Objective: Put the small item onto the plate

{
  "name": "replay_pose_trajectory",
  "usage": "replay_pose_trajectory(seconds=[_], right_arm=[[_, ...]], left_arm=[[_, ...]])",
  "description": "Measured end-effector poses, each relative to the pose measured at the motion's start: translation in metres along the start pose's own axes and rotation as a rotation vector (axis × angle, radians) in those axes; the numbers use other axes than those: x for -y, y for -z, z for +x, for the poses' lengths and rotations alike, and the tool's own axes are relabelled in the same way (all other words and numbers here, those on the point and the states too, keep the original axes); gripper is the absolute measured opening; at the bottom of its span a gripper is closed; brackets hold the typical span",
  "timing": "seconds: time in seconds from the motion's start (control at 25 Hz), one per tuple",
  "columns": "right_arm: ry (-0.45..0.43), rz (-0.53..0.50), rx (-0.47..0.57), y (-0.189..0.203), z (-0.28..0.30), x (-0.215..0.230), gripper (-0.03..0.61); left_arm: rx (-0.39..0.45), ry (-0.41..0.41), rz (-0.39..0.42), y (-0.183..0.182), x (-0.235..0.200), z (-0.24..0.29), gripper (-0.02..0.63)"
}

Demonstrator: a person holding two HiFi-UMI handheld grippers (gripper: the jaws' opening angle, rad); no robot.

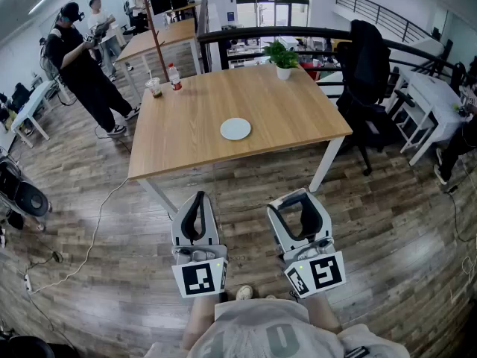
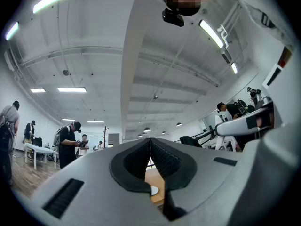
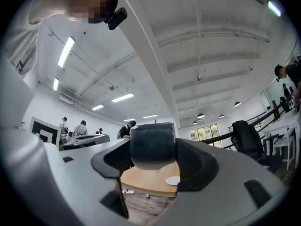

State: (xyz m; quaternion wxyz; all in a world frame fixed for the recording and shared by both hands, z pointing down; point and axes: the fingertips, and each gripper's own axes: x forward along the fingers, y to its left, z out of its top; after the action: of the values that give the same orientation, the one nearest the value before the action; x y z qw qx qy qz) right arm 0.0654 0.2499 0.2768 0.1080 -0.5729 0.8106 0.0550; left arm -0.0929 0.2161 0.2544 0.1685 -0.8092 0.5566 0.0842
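I stand on a wood floor, well back from a pale wooden counter (image 1: 186, 136), with a gripper in each hand held low in front of me.

My right gripper (image 1: 297, 200) has its jaws closed on the item (image 3: 152, 145), a small, dark, rounded block. It sits across the gap near the jaw tips, pressed between both pads. My left gripper (image 1: 197, 200) has its jaws pressed together at the tips and holds nothing.

The plate (image 1: 235, 129) is small, round and white. It lies flat near the middle of the counter, well apart from both grippers and straight ahead of them. In the right gripper view it shows below the item and a little to its right, far beyond the jaws. So the item is in my jaws and not yet anywhere near the plate.

Risks, as I judge them:
- The item is held close to the tips, so a jolt while I walk to the counter could let it slip out.
- Its rounded shape may let it roll off the plate if I release it from too high or off centre.
- The plate looks light, so a nudge from the jaws could slide it.
- A cable (image 1: 97, 230) trails across the floor to my left and could catch a foot if I drift that way.
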Motion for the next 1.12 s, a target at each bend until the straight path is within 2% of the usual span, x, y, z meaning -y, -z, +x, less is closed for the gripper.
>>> replay_pose_trajectory(seconds=[0.28,0.6,0.88,1.12], right_arm=[[-0.021,0.026,-0.029,0.014,0.004,-0.020,0.307],[-0.034,0.062,0.003,0.015,0.022,-0.039,0.307],[0.002,0.047,0.029,0.016,0.046,-0.054,0.307],[0.059,0.034,0.029,0.015,0.058,-0.040,0.307]], left_arm=[[-0.029,0.002,-0.005,0.010,-0.012,-0.007,0.009],[-0.031,-0.016,-0.016,0.017,-0.044,-0.014,0.009],[0.001,-0.012,-0.017,0.021,-0.080,-0.014,0.009],[0.006,0.006,-0.050,0.032,-0.093,0.007,0.009]])
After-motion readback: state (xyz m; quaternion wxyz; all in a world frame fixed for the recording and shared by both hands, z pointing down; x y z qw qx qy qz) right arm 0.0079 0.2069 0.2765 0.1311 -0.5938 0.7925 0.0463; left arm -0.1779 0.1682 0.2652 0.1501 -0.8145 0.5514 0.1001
